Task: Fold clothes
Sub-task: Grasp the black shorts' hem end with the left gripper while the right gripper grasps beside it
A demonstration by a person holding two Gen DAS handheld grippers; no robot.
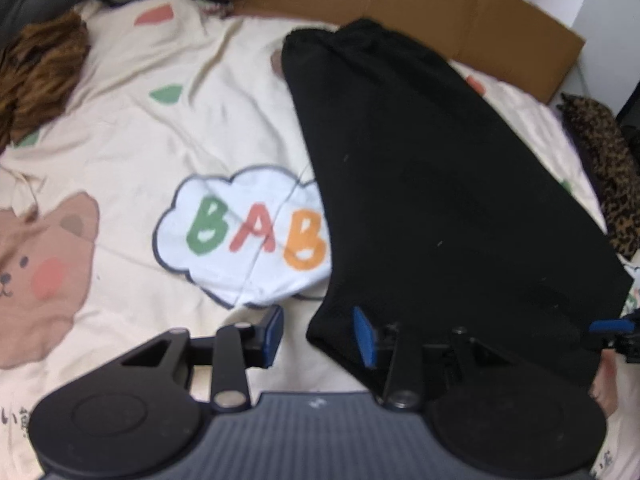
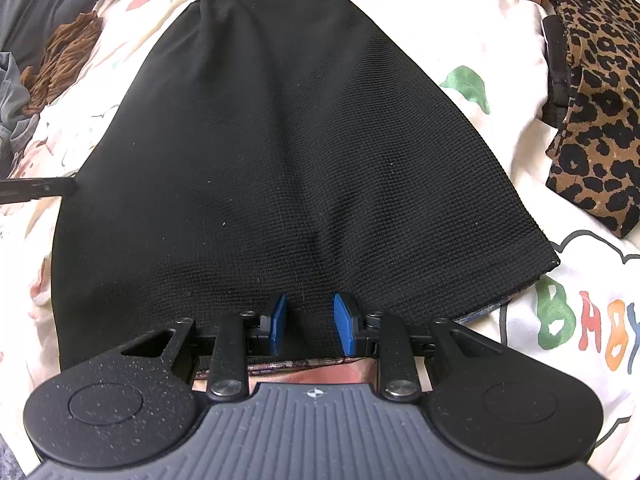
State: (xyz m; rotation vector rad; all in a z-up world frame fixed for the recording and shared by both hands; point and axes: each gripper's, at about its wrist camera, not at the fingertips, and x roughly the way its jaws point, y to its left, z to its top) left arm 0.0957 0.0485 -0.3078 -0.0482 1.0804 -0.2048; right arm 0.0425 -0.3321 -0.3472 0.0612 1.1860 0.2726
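1. A black garment (image 2: 288,152) is laid flat and lengthwise on the bed (image 1: 132,132), its narrow gathered end at the far side and its wide hem at the near side; it appears spread this way so that a fold can be made along its length or across it.

2. The right tool (image 2: 310,324) is set at the middle of the near hem, with a strip of black cloth between its blue pads (image 2: 277,320). The gap is narrow, but whether the pads press on the cloth cannot be told.

3. The left tool (image 1: 320,332) is placed at the garment's near left corner, one pad (image 1: 365,336) over the black cloth and the other over the bare bed cover. Its jaws stand moderately wide and nothing is gripped, so the corner is judged to be straddled ahead of a pinch.

4. Both tools are kept along the near hem, probably so that the edge can be lifted evenly.

5. A leopard-print cloth (image 2: 592,100) and a brown knit (image 1: 40,76) are left aside on the bed.
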